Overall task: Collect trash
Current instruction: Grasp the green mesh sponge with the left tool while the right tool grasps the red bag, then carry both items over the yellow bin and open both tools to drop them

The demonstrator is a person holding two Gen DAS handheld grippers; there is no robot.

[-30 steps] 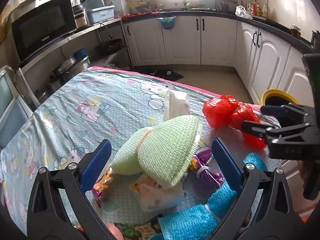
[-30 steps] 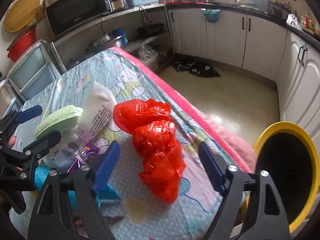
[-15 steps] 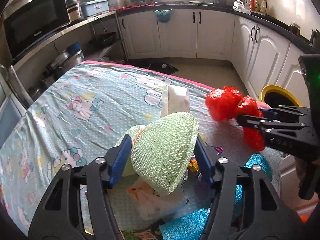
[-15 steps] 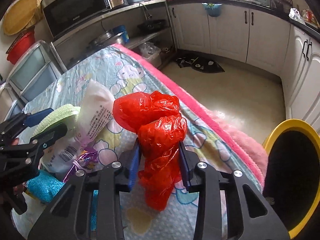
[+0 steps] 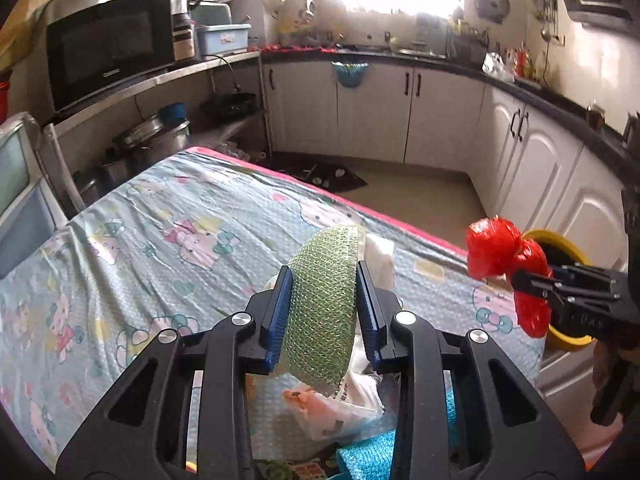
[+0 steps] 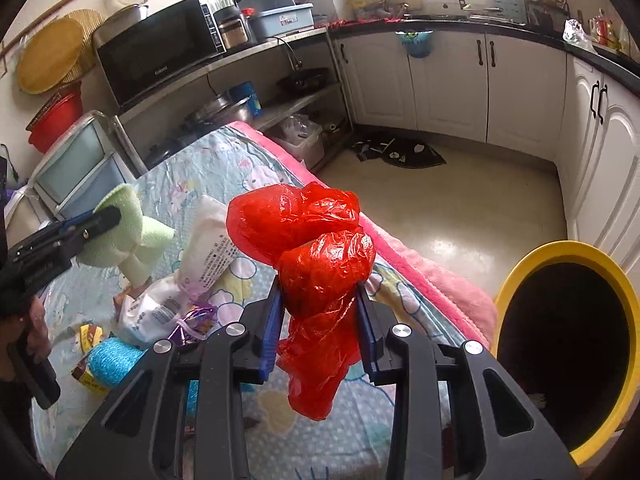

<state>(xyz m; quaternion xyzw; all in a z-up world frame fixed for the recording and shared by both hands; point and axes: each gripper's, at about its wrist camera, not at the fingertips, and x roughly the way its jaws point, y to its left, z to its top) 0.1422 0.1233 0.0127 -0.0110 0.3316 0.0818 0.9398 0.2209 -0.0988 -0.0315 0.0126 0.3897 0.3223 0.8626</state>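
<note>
Above the counter point(image 5: 132, 216), left gripper point(image 5: 324, 308) has just clamped onto green foam netting point(image 5: 324, 300), right gripper point(image 6: 320, 312) barely narrowed on the red bag point(image 6: 316, 264); slack plastic may slip short of the yellow bin point(image 6: 624, 312), whose depth is unclear.

A black microwave point(image 6: 160, 50) is set on a metal shelf point(image 6: 256, 50), with a blender point(image 6: 226, 8) just beside it; metal pots point(image 5: 154, 140) are kept below, and white cabinets point(image 5: 412, 112) are ranged under a dark counter point(image 6: 500, 26)
</note>
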